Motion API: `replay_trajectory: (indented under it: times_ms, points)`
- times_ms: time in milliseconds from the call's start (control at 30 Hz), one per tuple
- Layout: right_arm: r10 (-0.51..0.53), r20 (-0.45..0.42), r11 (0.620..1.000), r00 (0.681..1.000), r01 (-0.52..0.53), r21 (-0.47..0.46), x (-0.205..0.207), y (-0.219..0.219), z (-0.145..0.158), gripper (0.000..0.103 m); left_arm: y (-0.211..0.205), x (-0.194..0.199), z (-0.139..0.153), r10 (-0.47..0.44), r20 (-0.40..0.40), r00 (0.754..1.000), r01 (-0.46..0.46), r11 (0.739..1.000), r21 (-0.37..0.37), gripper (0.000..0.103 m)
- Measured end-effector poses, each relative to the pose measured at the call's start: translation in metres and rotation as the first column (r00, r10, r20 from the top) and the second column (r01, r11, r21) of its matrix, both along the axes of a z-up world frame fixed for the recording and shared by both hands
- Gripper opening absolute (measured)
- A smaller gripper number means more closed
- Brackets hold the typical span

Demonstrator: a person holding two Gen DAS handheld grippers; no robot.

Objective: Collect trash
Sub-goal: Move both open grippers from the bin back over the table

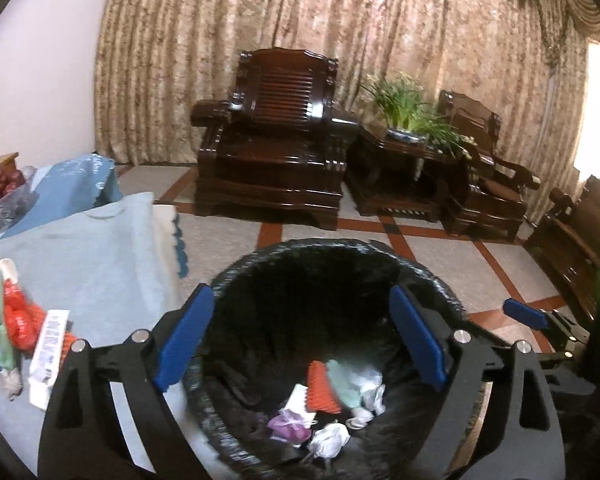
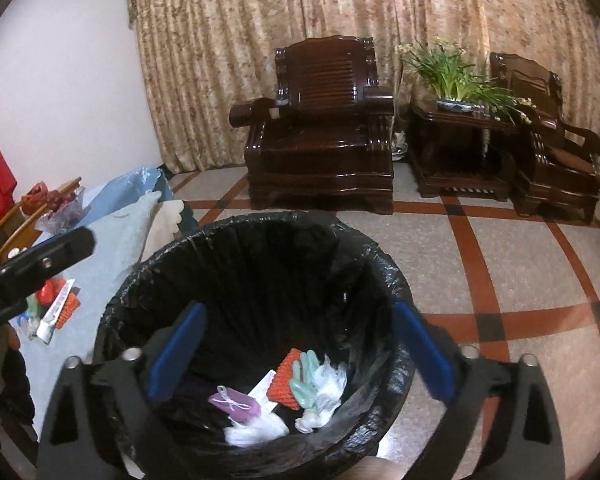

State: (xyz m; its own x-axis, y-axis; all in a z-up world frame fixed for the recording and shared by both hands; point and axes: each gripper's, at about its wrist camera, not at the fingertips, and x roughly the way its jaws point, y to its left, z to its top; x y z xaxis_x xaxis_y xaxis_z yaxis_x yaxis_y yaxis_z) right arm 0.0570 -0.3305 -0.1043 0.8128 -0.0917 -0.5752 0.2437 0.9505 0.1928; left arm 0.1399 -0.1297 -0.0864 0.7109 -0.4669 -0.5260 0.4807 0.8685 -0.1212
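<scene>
A bin lined with a black bag (image 1: 236, 264) (image 2: 152, 260) stands on the floor beside the table. At its bottom lie an orange mesh piece (image 1: 320, 388) (image 2: 286, 380), a pale green glove (image 2: 304, 376), white crumpled wads (image 1: 328, 440) (image 2: 252, 430) and a purple sachet (image 2: 234, 402). My left gripper (image 1: 300, 296) hangs open over the bin's mouth, nothing between its blue pads. My right gripper (image 2: 300, 312) is open above the bin too, also holding nothing. On the table's light blue cloth lie red mesh trash (image 1: 18, 316) and a white tube (image 1: 50, 356) (image 2: 56, 316).
The cloth-covered table (image 1: 100, 248) is left of the bin, with a bag of red fruit (image 1: 4, 188) at its far end. Dark wooden armchairs (image 1: 272, 140) (image 2: 320, 128) and a side table with a plant (image 2: 460, 120) stand before the curtain. Tiled floor lies between.
</scene>
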Motion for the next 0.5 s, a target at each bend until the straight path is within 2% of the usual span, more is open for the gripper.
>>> replay_trajectory:
  times_ms: [267, 500]
  points:
    - [0.058, 0.036, 0.998, 0.998, -0.057, -0.020, 0.008, 0.034, 0.014, 0.097, 0.060, -0.006, 0.011, 0.118, 0.004, 0.993, -0.118, 0.993, -0.003, 0.090]
    - [0.139, 0.056, 0.990, 0.989, -0.137, -0.040, 0.023, 0.073, 0.023, 0.097, 0.110, -0.012, 0.021, 0.222, 0.047, 0.974, -0.223, 0.975, 0.023, 0.090]
